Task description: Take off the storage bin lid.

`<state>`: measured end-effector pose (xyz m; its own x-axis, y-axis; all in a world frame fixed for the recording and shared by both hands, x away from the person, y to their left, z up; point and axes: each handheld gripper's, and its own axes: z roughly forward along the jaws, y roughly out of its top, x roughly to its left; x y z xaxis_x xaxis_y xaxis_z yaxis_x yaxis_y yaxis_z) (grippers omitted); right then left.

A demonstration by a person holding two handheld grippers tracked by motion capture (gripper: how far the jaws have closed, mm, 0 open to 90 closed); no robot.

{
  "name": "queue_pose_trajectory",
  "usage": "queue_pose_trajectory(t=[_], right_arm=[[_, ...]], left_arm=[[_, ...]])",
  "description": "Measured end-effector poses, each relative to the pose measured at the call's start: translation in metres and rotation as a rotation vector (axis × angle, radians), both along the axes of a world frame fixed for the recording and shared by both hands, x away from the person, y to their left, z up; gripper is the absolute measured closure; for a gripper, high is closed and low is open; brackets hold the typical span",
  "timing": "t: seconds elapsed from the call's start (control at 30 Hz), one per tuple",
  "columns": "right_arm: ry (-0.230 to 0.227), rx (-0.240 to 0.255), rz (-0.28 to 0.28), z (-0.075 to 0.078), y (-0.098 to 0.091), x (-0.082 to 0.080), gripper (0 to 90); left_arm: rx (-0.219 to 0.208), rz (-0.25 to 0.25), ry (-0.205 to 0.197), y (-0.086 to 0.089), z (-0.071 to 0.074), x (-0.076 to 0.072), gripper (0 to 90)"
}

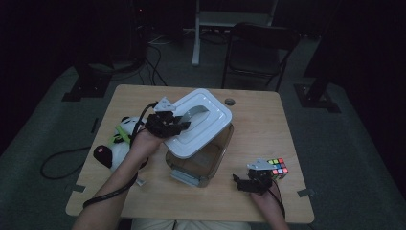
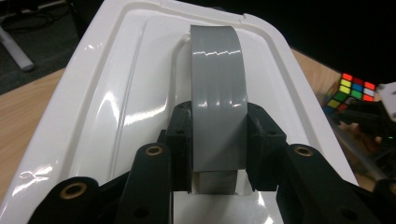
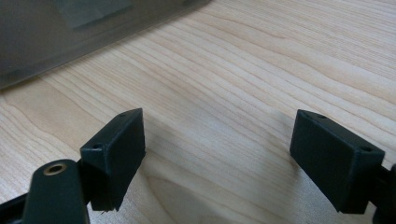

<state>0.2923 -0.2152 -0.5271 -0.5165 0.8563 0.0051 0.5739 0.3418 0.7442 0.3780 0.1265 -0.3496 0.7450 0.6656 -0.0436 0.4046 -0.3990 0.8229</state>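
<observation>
White plastic lid [image 1: 201, 122] is gripped by its grey handle [image 2: 217, 100] in the left gripper [image 1: 178, 125] and held tilted over one clear bin [image 1: 201, 160] beneath it. Lid removal is judged under way; setting it aside comes next. The right gripper [image 3: 217, 154] is held open beside one Rubik's cube [image 1: 277, 167]. One plush panda [image 1: 117, 143] lies behind the left gripper.
</observation>
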Motion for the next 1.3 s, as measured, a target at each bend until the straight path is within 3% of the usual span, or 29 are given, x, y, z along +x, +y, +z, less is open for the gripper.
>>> queue_pose_trajectory(t=[0.4, 0.73, 0.8, 0.97, 1.3], right_arm=[[0.003, 0.003, -0.004, 0.000, 0.000, 0.000, 17.8], [0.008, 0.002, 0.002, 0.000, 0.000, 0.000, 17.8], [0.009, 0.002, 0.003, 0.000, 0.000, 0.000, 17.9], [0.010, -0.001, 0.005, 0.000, 0.000, 0.000, 17.8], [0.011, 0.004, 0.007, 0.000, 0.000, 0.000, 17.8]], left_arm=[[-0.059, 0.086, -0.004, 0.028, 0.006, 0.033, 67.7], [-0.093, 0.203, -0.004, 0.061, 0.005, 0.065, 67.7], [-0.096, 0.233, -0.015, 0.065, 0.002, 0.071, 67.7], [-0.104, 0.259, 0.000, 0.069, -0.014, 0.087, 67.7], [-0.107, 0.282, 0.044, 0.050, -0.048, 0.113, 67.7]])
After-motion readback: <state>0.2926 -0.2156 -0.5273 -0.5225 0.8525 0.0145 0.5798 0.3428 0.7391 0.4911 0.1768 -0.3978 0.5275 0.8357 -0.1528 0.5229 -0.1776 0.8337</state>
